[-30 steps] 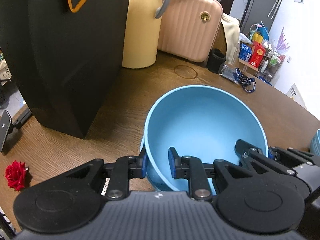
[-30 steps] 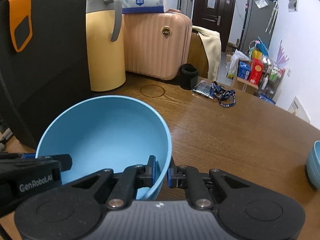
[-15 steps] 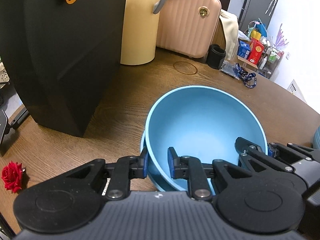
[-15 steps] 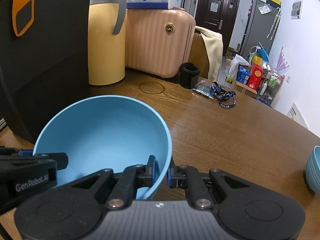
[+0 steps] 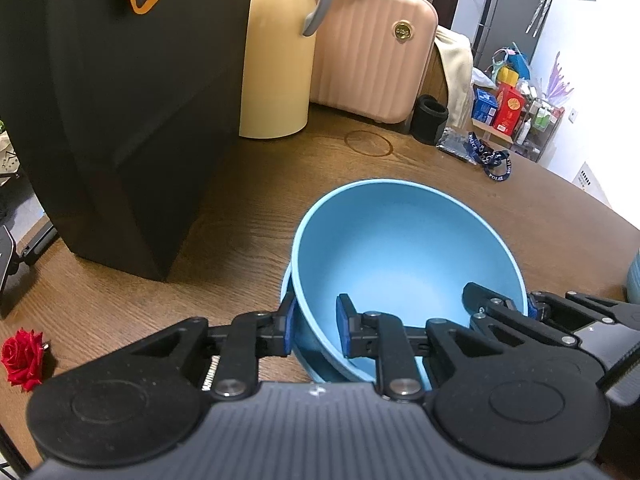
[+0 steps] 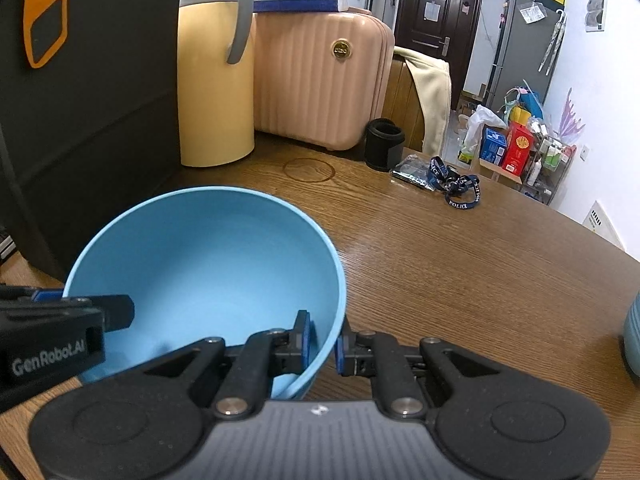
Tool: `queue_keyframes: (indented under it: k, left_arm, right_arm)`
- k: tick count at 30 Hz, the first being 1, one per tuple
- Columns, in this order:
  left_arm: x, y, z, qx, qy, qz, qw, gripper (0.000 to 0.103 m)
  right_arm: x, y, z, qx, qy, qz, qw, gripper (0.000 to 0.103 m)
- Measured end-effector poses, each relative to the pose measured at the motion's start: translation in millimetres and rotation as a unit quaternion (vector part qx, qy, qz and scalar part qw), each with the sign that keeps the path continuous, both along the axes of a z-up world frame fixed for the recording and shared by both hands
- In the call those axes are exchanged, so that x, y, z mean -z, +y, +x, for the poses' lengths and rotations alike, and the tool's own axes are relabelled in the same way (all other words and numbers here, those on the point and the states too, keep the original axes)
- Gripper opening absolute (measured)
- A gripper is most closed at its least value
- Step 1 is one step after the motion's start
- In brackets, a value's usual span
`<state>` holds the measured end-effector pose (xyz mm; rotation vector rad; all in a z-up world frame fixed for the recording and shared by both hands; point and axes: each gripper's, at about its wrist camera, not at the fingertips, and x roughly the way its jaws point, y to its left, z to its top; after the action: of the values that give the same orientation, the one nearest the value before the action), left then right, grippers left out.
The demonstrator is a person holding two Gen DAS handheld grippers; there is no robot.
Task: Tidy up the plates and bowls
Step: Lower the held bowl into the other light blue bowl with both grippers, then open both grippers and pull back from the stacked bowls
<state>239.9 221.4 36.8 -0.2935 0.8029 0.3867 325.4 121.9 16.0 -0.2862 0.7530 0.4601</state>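
Left wrist view. We see the blue bowl (image 5: 404, 248), smooth, matte and round-rimmed, at lower centre of the frame above the wooden table (image 5: 540, 216). A second blue rim (image 5: 285, 280) shows just under its left edge; we take it for another bowl nested beneath, though little of it is visible. The left gripper (image 5: 313, 330) straddles the near-left rim, one pad outside and one inside, with a gap at the inner pad, so we cannot tell whether it clamps. The right gripper (image 5: 516, 304) reaches in from lower right onto the right rim. Counted here: one black bag (image 5: 120, 100), one yellow jug (image 5: 276, 52), one pink suitcase (image 5: 368, 52), one red rose (image 5: 22, 358).

Right wrist view. The same bowl (image 6: 208, 264) fills the lower left. The right gripper (image 6: 322, 342) is closed on its right rim, the wall pinched between both pads. The left gripper (image 6: 80, 304) enters at the left edge. One lanyard (image 6: 456, 184) and one black cup (image 6: 385, 144) sit in the upper centre.
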Motion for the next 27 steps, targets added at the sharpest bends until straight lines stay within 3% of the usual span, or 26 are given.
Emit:
queue_keyframes:
  k: [6, 8, 11, 12, 17, 19, 20, 27]
  left_arm:
    - [-4, 1, -6, 0.005, -0.012, -0.002, 0.9999, 0.035]
    - [-6, 1, -9, 0.008, -0.020, -0.003, 0.9998, 0.045]
    - [-9, 0, -13, 0.007, -0.033, 0.002, 0.9994, 0.055]
    - [-11, 1, -15, 0.006, -0.037, 0.003, 0.9993, 0.058]
    - [-20, -1, -27, -0.005, -0.059, 0.017, 0.9981, 0.088]
    - [-24, 0, -32, -0.011, -0.063, 0.020, 0.9978, 0.098]
    - [-26, 0, -35, -0.015, -0.064, 0.021, 0.9976, 0.103]
    - [-33, 1, -51, -0.022, -0.073, 0.007, 0.9970, 0.103]
  right_arm:
    - [3, 0, 0, -0.003, 0.003, -0.006, 1.000, 0.013]
    - [2, 1, 0, -0.004, 0.000, -0.005, 1.000, 0.017]
    - [0, -1, -2, -0.006, -0.002, -0.001, 1.000, 0.031]
    - [-1, -3, -2, -0.006, -0.003, 0.001, 1.000, 0.041]
    - [-10, -16, -6, -0.005, 0.001, 0.027, 1.000, 0.071]
    - [-14, -22, -8, -0.004, 0.003, 0.035, 0.999, 0.090]
    - [-16, -24, -9, -0.004, 0.003, 0.037, 0.999, 0.093]
    - [-25, -46, -17, 0.009, 0.007, 0.043, 0.999, 0.102]
